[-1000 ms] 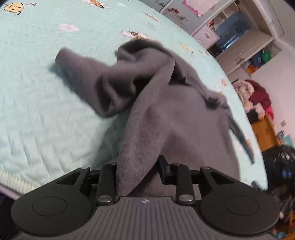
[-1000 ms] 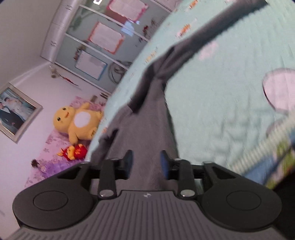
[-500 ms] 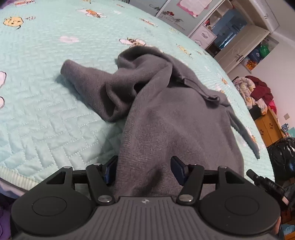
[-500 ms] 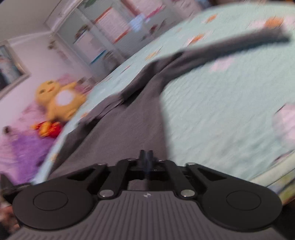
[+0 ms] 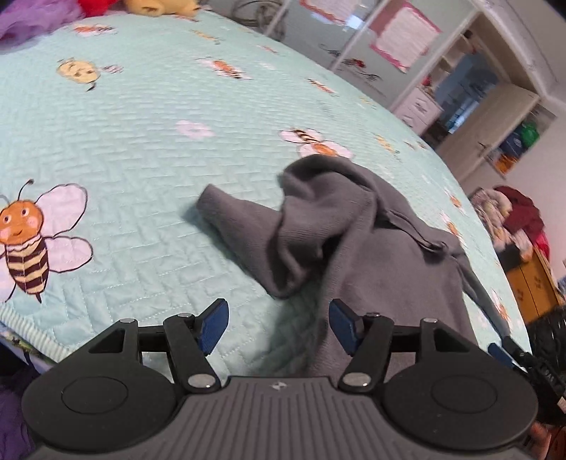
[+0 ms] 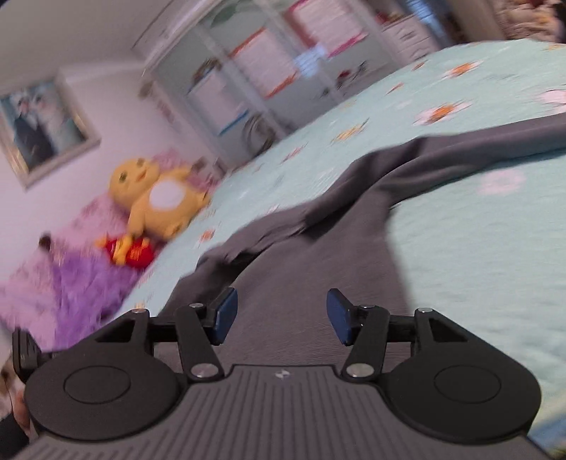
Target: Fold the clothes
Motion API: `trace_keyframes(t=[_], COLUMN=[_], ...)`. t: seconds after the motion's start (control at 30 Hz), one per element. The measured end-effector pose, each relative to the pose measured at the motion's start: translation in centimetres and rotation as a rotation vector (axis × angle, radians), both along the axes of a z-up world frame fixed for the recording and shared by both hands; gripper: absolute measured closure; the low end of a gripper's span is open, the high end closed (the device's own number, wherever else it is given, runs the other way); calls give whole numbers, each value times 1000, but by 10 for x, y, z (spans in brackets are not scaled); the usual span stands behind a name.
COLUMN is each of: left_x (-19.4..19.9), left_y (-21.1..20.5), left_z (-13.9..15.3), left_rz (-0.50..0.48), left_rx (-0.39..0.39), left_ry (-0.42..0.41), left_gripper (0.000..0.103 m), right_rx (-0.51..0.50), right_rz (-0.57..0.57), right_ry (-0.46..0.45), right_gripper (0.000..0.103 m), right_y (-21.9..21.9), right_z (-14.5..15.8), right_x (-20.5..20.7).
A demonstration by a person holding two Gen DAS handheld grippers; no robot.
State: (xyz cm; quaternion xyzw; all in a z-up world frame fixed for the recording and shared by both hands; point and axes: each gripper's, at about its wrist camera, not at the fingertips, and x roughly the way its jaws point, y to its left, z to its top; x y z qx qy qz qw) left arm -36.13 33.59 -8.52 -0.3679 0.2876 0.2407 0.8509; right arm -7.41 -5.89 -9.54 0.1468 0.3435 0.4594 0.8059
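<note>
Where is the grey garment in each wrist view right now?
Left wrist: the grey garment lies right of centre, bunched, running down past the open left gripper.
Right wrist: it stretches from the open right gripper up to the right edge.
Shared landmark: the yellow plush toy at the head of the bed.

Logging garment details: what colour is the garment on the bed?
Plain dark grey garment, clearest in the left wrist view.
</note>
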Motion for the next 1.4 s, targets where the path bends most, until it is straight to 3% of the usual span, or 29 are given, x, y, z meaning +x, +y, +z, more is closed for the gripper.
trace_keyframes(t=[0.07,0.17,0.3,0.4,0.47,0.57,0.67,0.73,0.87,0.97,1.03,1.1,1.17,1.27,1.4], left_x=[5,20,60,104,134,182,226,247,276,284,288,287,282,266,231], left_y=[-2,-11,-26,-48,-61,-73,-72,-65,-36,-22,-18,-17,-18,-46,-97], left_z=[3,19,44,53,49,28,8,-2,-21,-29,-30,-27,-22,-19,-13], left_rz=[-11,-50,-132,-232,-306,-410,-463,-450,-412,-409,-390,-353,-325,-371,-470], left_rx=[7,102,296,505,642,805,905,953,935,879,843,814,784,877,945], left_ry=[-7,23,96,163,200,289,372,423,509,507,468,421,355,280,180], left_gripper=[37,37,37,35,33,33,33,33,33,33,45,80,84,87,87], right_rx=[-1,-65,-158,-228,-211,-143,-100,-73,-44,-25,-15,-7,-1,4,10], right_rz=[33,66,45,-14,-31,-28,-25,-24,-21,-18,-16,-15,-15,-16,-17], right_ry=[-12,-27,-88,-141,-145,-152,-120,-99,-80,-68,-63,-57,-54,-49,-44], right_gripper=[46,45,43,43,42,41,41,41,41,41,41,41,41,41,41], right_y=[14,56,100,114,110,99,95,94,94,93,92,92,92,91,91], right_z=[5,6,-4,-25,-43,-45,-48,-50,-51,-51,-53,-54,-55,-55,-55], right_x=[0,13,36,52,57,53,60,64,68,71,72,73,74,75,75])
